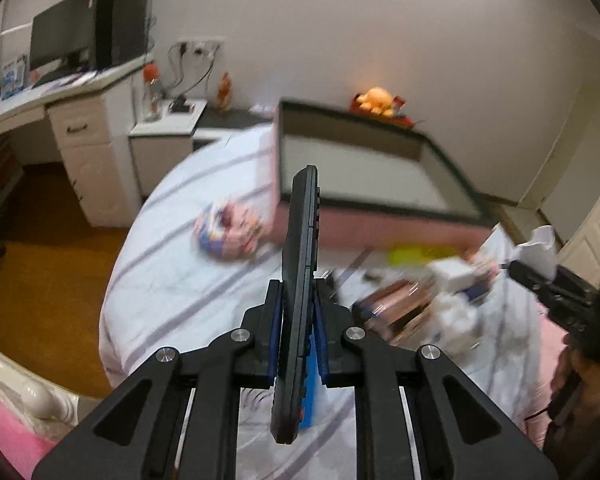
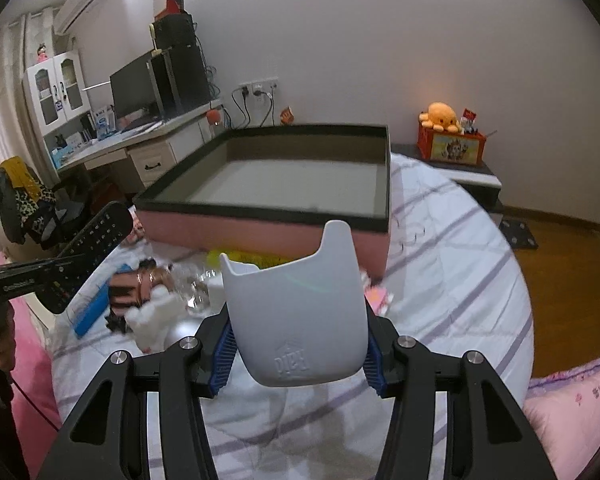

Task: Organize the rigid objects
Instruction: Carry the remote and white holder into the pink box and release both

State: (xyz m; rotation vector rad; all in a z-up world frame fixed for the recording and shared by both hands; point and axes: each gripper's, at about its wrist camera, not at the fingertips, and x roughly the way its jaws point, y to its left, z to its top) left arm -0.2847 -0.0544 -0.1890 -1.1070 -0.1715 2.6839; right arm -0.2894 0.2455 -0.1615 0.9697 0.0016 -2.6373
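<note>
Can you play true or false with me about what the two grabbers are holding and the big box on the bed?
1. The left gripper holds a black remote. True.
2. The right gripper is empty. False: it is shut on a white holder.
3. The box is full of toys. False: nothing shows inside it.
4. The box has pink sides and a dark rim. True.
5. An orange plush lies in the box. False: it sits on a red crate by the wall.
</note>
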